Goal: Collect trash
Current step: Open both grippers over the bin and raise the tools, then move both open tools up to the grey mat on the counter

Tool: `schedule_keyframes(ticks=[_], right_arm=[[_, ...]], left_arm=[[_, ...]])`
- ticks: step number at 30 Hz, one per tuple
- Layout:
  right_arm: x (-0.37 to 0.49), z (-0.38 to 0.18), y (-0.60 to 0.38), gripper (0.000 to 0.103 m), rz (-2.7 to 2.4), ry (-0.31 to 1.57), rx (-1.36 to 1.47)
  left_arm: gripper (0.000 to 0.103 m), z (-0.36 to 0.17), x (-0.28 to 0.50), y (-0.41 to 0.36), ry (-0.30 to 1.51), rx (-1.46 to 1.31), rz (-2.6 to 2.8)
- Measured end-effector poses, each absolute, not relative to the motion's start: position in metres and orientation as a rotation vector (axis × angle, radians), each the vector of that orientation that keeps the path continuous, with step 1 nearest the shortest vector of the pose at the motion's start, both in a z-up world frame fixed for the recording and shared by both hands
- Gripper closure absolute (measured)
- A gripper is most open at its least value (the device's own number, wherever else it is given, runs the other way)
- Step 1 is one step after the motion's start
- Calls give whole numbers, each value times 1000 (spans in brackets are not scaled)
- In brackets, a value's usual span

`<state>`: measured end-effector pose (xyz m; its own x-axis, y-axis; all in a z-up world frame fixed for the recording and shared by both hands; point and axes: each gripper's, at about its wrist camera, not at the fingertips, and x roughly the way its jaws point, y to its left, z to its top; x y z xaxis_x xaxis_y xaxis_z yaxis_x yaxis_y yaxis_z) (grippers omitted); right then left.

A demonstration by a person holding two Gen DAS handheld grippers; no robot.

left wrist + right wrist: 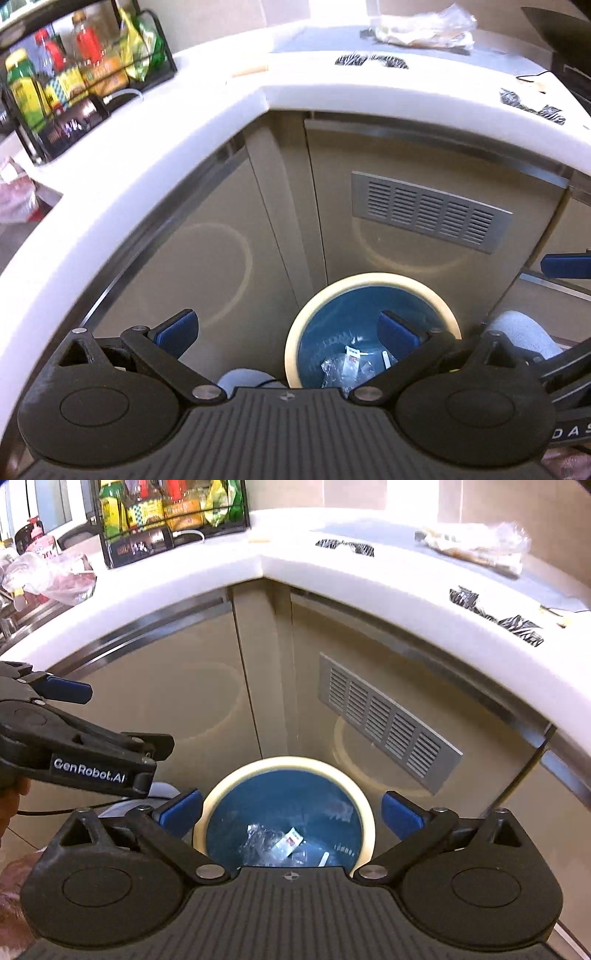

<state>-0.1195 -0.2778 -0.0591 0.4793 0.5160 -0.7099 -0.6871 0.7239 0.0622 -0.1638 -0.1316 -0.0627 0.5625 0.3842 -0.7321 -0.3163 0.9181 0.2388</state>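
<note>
A round bin with a cream rim (369,278) and a blue liner stands on the floor in the corner of the cabinets. Clear wrappers (343,365) lie at its bottom. My left gripper (288,328) hangs open above it with nothing between its blue pads. In the right wrist view the same bin rim (288,762) and the wrappers (273,843) lie below my right gripper (291,810), which is wide open and empty. Crumpled black-and-white wrappers (345,546) lie on the white counter, with more of these wrappers (521,626) further right.
The white counter edge (258,568) curves above the bin. A black rack of bottles (166,513) stands at the back left, and a clear plastic bag (476,546) at the back right. A grey vent (388,723) sits in the cabinet door. The left tool's body (88,771) is at the left.
</note>
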Motion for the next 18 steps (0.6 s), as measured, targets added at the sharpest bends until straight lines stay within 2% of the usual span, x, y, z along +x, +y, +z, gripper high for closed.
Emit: schedule_keyframes(ticks=[18], right_arm=[[-124, -60, -293, 0, 715, 776, -218]], left_arm=[[0, -59, -165, -138, 863, 99, 409]])
